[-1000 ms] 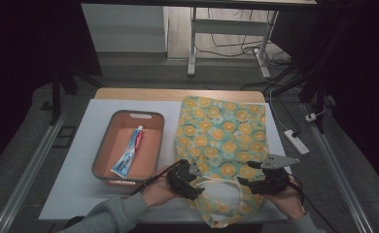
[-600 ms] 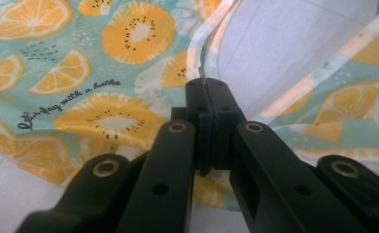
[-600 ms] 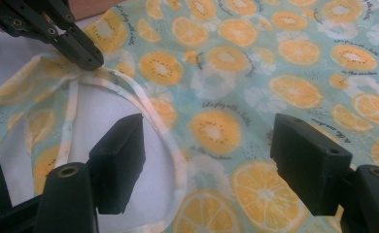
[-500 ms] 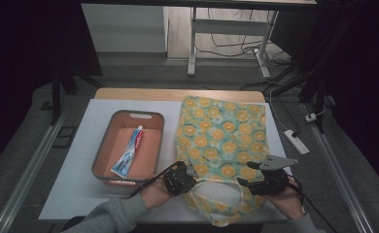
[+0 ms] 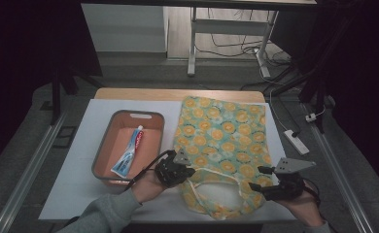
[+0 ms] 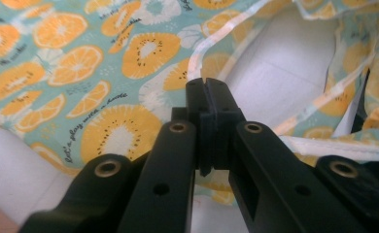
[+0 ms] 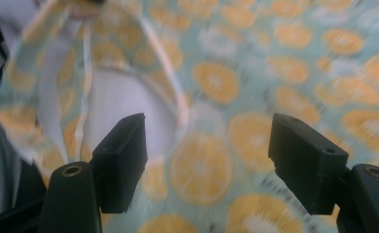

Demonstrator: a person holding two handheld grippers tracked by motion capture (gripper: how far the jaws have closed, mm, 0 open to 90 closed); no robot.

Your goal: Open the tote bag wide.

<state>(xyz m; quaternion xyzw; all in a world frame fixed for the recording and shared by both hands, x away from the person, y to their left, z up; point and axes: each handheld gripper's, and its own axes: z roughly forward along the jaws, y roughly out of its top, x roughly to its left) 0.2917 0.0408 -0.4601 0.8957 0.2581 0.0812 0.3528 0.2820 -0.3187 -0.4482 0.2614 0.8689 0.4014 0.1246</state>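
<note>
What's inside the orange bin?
One toothpaste tube lies diagonally on the floor of the orange bin, cap end toward the far wall. The near wall hides the floor strip right behind it, so anything small there can't be seen.

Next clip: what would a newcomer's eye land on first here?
First, the orange-slice print tote bag lying flat on the right half of the table, its handles at the near edge. To its left, an orange tray holds a toothpaste tube. The left gripper is shut at the bag's edge near a handle; the right gripper hovers open over the fabric.
</note>
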